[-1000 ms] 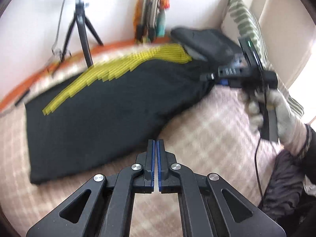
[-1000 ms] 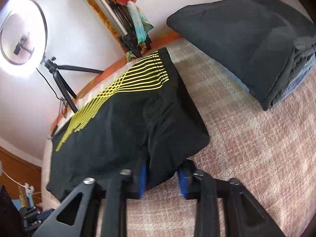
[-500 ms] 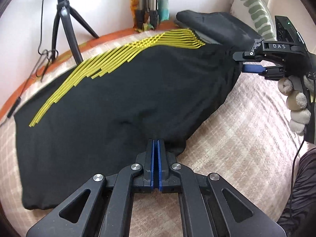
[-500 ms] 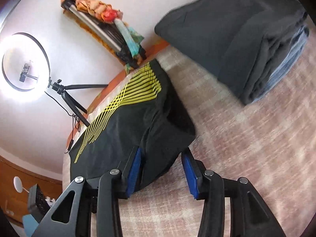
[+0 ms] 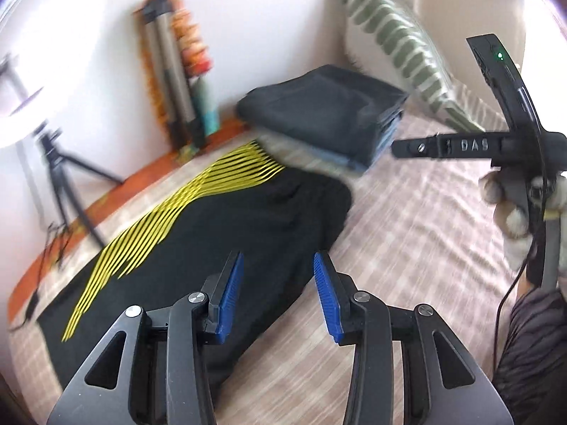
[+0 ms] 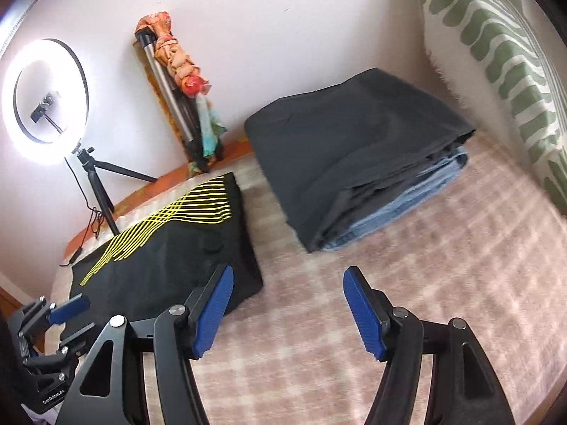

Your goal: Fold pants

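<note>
Item: black pants (image 5: 226, 248) with yellow stripes, laid flat on the checked bedspread (image 6: 407, 301), at 10 o'clock in the right wrist view. At least one fold is judged done; a further fold may remain.

Left gripper (image 5: 278, 297): jaws spread, nothing held, above the near edge of the pants.

Right gripper (image 6: 287, 308): jaws spread, empty, over the bedspread.

Folded clothes stack (image 6: 354, 163): at 12 o'clock, apart from the pants; judged the destination.

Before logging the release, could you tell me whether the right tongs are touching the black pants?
Apart: in the right wrist view, the open right tongs frame bare bedspread, with the black pants lying behind.
</note>
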Demonstrator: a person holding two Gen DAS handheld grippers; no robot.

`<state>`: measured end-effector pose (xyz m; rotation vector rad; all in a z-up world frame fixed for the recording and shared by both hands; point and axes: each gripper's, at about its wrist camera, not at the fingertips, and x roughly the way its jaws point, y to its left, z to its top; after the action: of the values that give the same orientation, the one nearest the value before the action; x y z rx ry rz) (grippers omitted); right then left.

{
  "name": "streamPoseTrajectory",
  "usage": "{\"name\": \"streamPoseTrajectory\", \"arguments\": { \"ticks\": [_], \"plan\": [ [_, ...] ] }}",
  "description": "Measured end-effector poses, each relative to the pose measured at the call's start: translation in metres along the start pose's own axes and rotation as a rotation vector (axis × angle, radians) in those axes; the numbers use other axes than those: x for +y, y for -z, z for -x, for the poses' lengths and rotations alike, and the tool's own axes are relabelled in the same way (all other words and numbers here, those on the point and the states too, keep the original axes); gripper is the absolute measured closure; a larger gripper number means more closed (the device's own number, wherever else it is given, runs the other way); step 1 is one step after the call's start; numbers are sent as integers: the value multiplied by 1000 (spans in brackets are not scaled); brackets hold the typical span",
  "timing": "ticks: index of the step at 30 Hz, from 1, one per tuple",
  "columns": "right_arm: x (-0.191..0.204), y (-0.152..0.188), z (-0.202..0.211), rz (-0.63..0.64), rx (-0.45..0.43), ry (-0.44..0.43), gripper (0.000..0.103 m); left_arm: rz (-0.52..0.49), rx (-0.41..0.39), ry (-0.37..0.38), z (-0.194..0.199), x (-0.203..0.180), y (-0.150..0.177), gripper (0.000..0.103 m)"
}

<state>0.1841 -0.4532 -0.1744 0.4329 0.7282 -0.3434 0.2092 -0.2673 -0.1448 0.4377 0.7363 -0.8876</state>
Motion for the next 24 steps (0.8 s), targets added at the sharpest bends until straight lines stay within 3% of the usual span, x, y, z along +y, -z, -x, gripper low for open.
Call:
{"name": "streamPoseTrajectory", "arguments": {
  "ticks": [9, 17, 24],
  "plan": [
    [-48, -5, 3, -173, -17, -93, 35, -202, 29, 31, -57, -68, -37, 64],
    [-69, -4, -4, -260, 1, -176, 35, -202, 125, 28, -113, -70, -44, 64],
    [-72, -4, -4, -286, 3, -212, 35, -183, 147, 25, -131, -67, -38, 64]
  ]
}}
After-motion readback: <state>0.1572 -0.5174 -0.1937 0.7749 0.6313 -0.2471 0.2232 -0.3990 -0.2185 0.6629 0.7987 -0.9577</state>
